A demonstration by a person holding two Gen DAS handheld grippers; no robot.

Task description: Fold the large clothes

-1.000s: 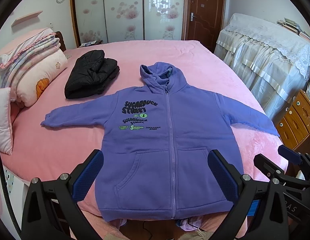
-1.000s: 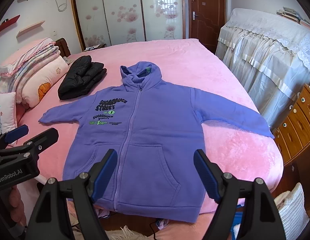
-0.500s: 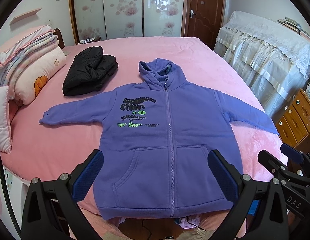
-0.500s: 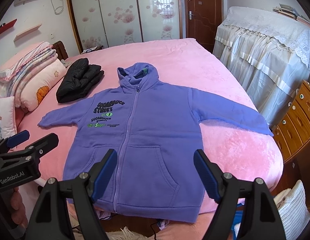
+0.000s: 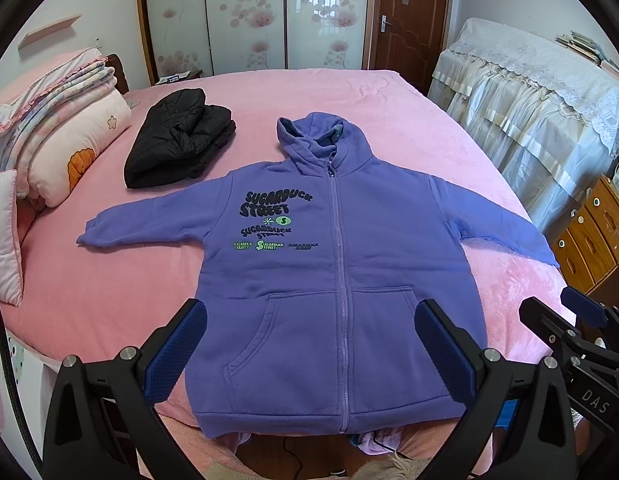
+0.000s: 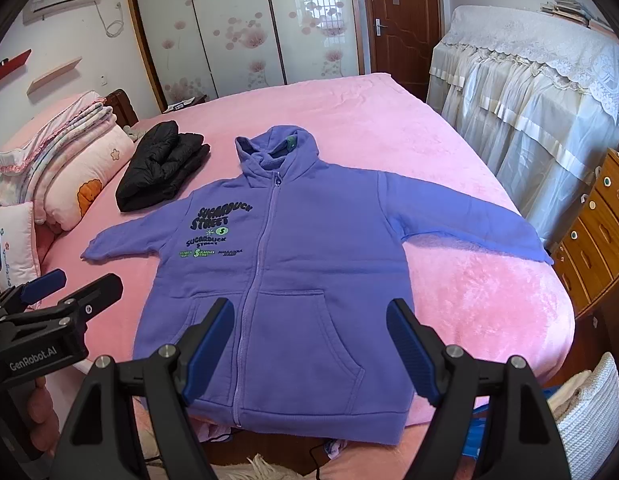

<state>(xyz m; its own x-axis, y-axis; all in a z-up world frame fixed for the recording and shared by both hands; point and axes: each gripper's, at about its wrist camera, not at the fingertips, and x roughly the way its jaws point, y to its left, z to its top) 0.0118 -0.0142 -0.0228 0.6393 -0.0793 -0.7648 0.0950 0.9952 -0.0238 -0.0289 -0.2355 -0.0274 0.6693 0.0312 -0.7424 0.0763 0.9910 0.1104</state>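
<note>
A purple zip hoodie (image 5: 341, 264) lies flat and face up on the pink bed (image 5: 109, 292), sleeves spread out to both sides, hood toward the far end; it also shows in the right wrist view (image 6: 293, 280). My left gripper (image 5: 309, 344) is open and empty, held above the hoodie's lower hem. My right gripper (image 6: 309, 344) is open and empty, also above the hem near the pockets. Each gripper appears at the edge of the other's view: the right one (image 5: 581, 332) and the left one (image 6: 65, 292).
A folded black jacket (image 5: 177, 140) lies on the bed beyond the left sleeve. Folded blankets and pillows (image 5: 49, 136) are stacked at the left. A lace-covered cabinet (image 5: 541, 112) and wooden drawers (image 5: 593, 236) stand at the right. The hem hangs at the bed's near edge.
Both grippers have drifted slightly, so the hoodie sits a little differently in view. Both stay open and the hoodie has not moved.
</note>
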